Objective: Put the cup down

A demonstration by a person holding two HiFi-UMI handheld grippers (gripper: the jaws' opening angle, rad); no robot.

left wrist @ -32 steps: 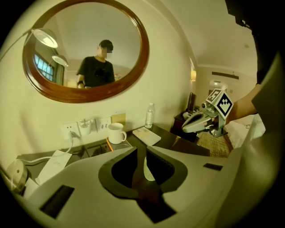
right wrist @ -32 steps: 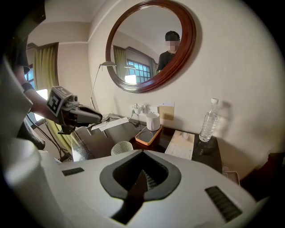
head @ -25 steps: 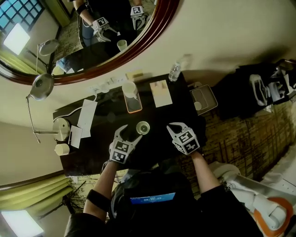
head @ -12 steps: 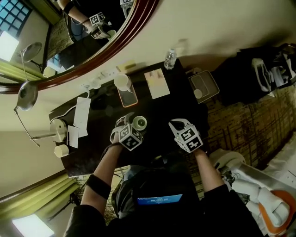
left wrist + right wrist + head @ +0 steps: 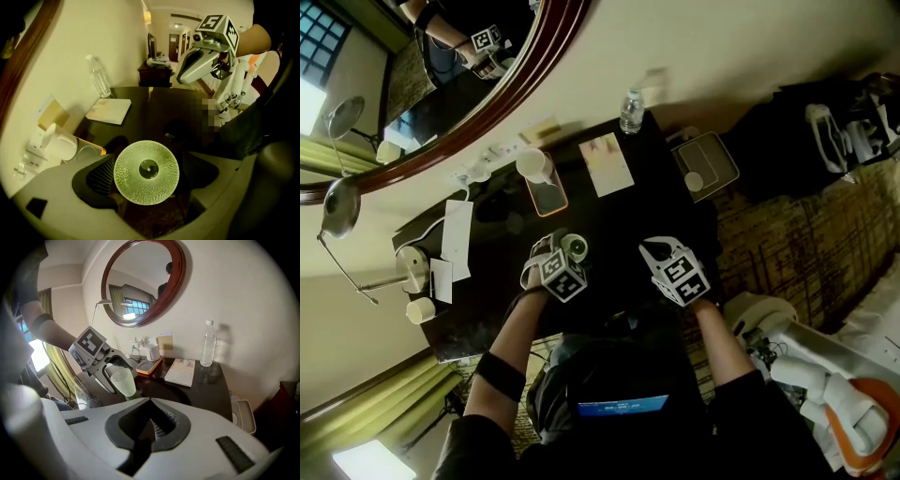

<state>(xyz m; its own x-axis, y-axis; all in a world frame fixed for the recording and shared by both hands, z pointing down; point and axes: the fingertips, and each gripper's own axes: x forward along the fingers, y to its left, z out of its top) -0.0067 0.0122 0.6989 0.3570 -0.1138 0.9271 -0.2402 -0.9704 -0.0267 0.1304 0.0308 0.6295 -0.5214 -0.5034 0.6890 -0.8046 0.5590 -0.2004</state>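
Cup (image 5: 146, 172) sits between the left tongs (image 5: 562, 254), just spread wide: lift them straight off; right tongs (image 5: 150, 404) are pressed together.

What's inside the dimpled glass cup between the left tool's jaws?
Nothing shows: the clear dimpled glass cup looks empty down to its round base. The left tool, jaws just opened, stands around it. The dark table beneath the base is covered.

Two hand-held grippers, left (image 5: 561, 251) and right (image 5: 654, 251), one dimpled cup (image 5: 575, 247), one white mug (image 5: 532, 166), one water bottle (image 5: 631, 111).
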